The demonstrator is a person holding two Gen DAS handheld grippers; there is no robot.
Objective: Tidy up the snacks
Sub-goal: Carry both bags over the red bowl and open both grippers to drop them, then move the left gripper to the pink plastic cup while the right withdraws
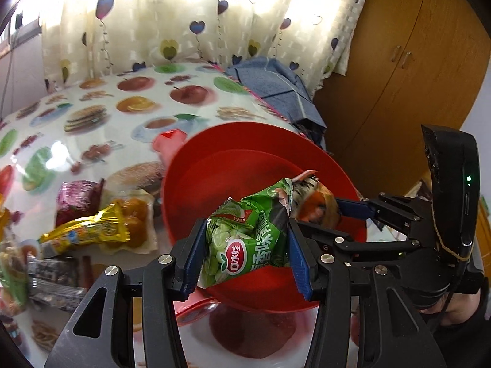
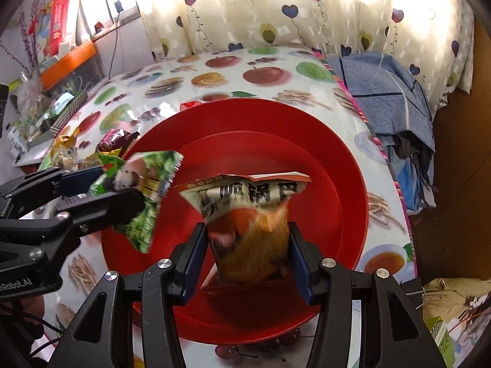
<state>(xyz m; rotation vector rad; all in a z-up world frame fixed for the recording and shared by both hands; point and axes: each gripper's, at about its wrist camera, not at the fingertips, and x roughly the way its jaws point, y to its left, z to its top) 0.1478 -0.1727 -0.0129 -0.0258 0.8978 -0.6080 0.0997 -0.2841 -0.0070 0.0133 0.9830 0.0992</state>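
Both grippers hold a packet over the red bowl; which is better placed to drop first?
Probably right: the right gripper holds the orange packet over the red bowl's middle; the left gripper's green packet hangs near the rim.

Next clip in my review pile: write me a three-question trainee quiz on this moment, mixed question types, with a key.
1. True or false: the left gripper holds a green snack packet.
2. Multiple choice: both held packets hang over which thing? A) the red bowl B) an orange tray C) a blue cloth
3. Fill in: the packet in the right gripper is mainly ____ in colour on its lower part.

Key: 1 true; 2 A; 3 orange. The orange packet sits between the right gripper's pads, and loose snacks lie on the fruit-print tablecloth beside the bowl.
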